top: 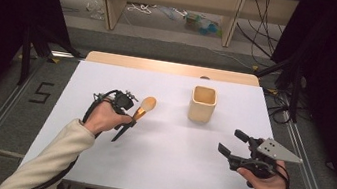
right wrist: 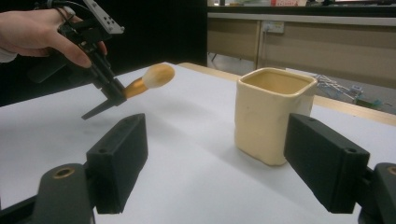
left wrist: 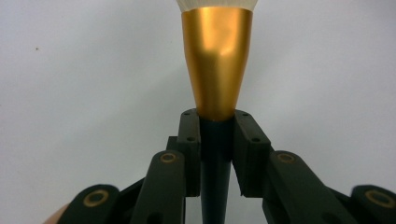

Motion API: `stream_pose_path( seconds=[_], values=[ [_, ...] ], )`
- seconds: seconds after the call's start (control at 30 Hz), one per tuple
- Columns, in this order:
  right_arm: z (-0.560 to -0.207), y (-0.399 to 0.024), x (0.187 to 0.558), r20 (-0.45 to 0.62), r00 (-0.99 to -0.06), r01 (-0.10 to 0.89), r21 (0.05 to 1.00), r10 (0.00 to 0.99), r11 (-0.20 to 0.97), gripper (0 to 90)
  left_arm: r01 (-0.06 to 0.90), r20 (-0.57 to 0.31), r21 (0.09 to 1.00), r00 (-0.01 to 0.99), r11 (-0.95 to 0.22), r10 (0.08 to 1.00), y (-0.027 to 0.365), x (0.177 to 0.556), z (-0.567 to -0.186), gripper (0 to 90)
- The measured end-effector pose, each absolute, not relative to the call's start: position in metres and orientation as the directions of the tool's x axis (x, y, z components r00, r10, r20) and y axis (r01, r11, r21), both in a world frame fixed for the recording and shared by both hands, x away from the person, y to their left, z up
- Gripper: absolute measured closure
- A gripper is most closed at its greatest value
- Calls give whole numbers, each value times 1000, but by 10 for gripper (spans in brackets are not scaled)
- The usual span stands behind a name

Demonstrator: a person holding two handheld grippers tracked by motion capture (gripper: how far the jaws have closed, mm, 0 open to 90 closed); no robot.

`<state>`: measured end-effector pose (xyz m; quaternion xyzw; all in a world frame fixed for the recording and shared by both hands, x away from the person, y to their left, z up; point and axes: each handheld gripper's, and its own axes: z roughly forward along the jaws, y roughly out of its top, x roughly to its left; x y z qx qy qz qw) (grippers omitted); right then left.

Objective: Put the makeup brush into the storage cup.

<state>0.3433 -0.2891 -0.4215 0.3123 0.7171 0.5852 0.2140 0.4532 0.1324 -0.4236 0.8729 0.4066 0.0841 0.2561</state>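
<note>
Two grippers over a white table (top: 161, 164), one in each hand. Left gripper (top: 128, 121) pinching a makeup brush (top: 141, 110) by its dark handle, pads pressed together on it just below the gold ferrule — seen plainly in the left gripper view, where the ferrule (left wrist: 217, 60) rises straight out from between the black jaws and the pale bristles begin at the top edge. Brush held clear of the tabletop, tilted, bristle head up and toward the far side, pointed handle end down and toward the person; in the right gripper view, brush (right wrist: 144, 84) hanging in the air with a faint shadow on the table beneath it. Left hand (top: 105, 118) wrapped round the gripper body, cream sleeve running in from the bottom left corner of the high view. To the right of the brush and well apart from it, a cream square cup (top: 203, 104) standing upright on the table, mouth open upward. Right gripper (top: 233, 142) nearer the person on the right side, jaws spread with nothing between them — aimed across the table, with the cup (right wrist: 273, 114) showing beyond and between the two black pads in the right gripper view. Right hand (top: 267, 182) near the table's front edge, grey three-cornered plate on top of its gripper.
</note>
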Motion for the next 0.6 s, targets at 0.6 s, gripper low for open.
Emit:
stream_pose_path(
  seconds=[0.6],
  values=[
    [-421, -290, 343, 63, -720, 209, 969, 691, 130, 227, 504, -77, 768, 685, -396, 724, 137, 443, -418, 746]
  ],
)
